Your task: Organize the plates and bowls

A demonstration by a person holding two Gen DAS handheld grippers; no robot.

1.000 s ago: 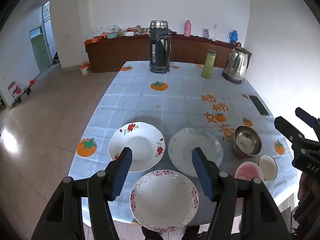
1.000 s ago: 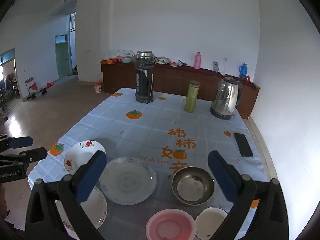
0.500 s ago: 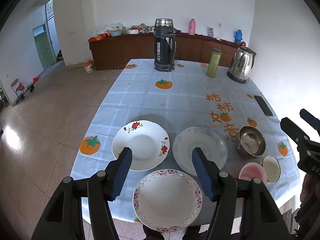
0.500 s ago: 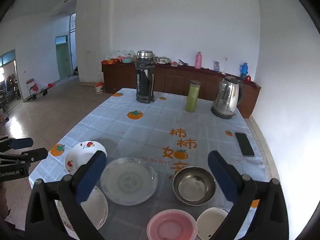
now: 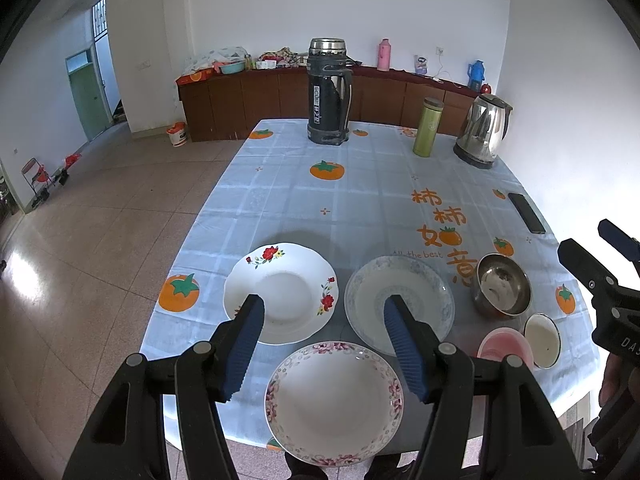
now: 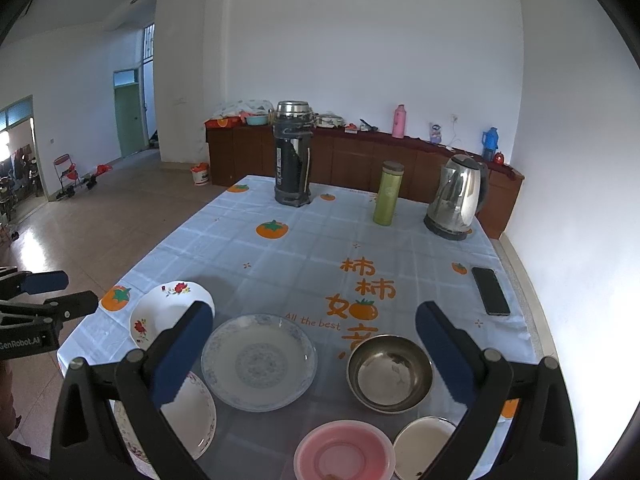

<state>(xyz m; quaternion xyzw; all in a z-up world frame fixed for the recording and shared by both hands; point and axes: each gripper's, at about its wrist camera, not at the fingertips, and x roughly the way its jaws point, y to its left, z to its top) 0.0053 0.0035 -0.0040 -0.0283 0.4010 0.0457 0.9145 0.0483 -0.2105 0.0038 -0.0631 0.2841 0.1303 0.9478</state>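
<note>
Left wrist view: spread left gripper hovers above pink-rimmed plate, apart.

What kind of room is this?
Probably a home dining room: a table with a persimmon-print tablecloth holding plates, an electric kettle and a big thermos, plus a wooden sideboard behind.
</note>
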